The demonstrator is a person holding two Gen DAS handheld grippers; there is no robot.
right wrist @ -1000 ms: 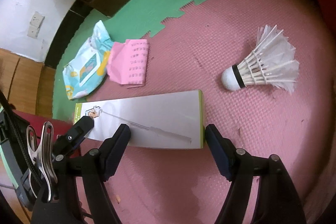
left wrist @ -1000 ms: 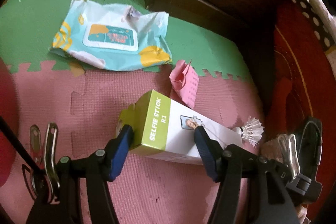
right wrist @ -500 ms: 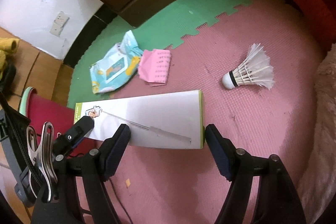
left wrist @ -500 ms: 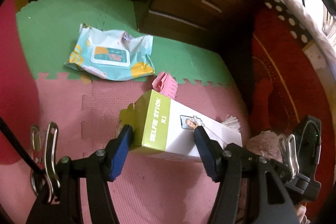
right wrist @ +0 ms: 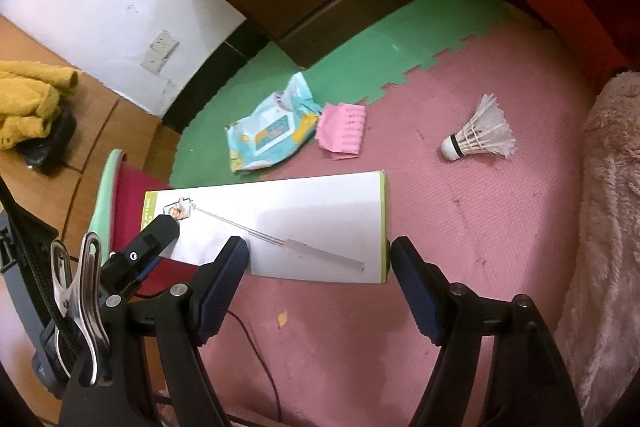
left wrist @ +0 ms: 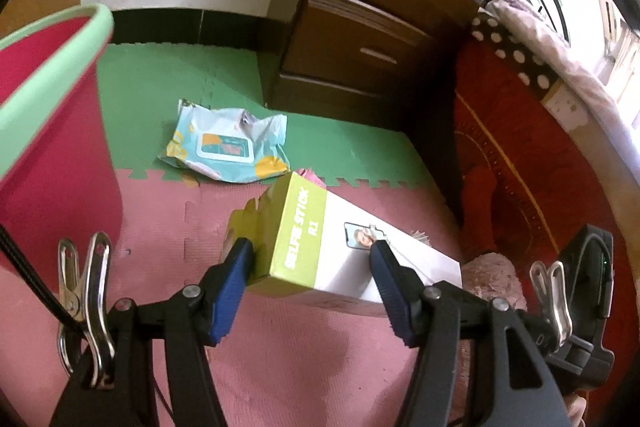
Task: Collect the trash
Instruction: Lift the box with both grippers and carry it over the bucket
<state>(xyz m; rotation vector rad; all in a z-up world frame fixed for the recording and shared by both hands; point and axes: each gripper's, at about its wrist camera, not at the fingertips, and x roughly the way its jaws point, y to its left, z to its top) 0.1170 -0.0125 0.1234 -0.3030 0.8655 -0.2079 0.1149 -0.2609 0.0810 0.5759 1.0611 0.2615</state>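
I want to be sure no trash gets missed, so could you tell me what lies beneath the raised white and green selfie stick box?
Under the white and green selfie stick box only bare pink foam mat shows around its edges. Whatever lies directly beneath is covered.

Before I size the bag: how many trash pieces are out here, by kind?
Box, held in both claws: 1
Wipes pack: 1
Pink paper: 1
Shuttlecock: 1
Total: 4
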